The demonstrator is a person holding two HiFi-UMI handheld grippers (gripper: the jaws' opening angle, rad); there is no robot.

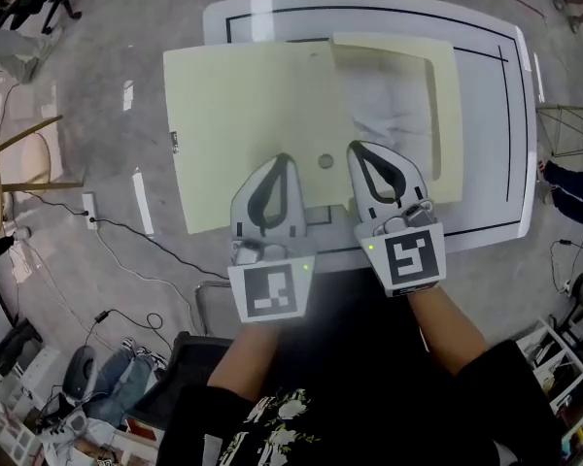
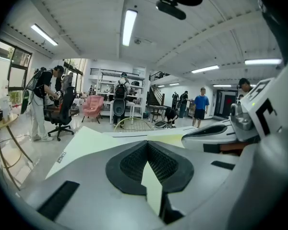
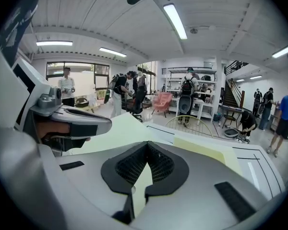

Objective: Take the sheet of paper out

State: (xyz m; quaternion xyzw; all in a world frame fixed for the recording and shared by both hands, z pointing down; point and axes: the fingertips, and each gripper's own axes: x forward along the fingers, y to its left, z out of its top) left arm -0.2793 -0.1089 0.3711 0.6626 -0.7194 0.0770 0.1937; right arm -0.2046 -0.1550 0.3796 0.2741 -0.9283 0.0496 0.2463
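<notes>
Paper (image 1: pixel 394 115) lies in the open folder (image 1: pixel 243 105), at 1 o'clock from the right tongs (image 1: pixel 355 147); left tongs (image 1: pixel 283 157) and right tongs are both closed and empty, so removal looks not yet started.

A pale yellow folder (image 1: pixel 243 115) lies open on the white counter (image 1: pixel 486 134), its left leaf hanging out past the counter's left edge. Inside the folder's right half, framed by a yellow border, a white sheet of paper (image 1: pixel 389 115) shows. Both claws reach over the folder's near edge, the left claw (image 1: pixel 281 159) and the right claw (image 1: pixel 356 149), each with its tips together. A small round mark (image 1: pixel 325 161) sits on the folder between them.
</notes>
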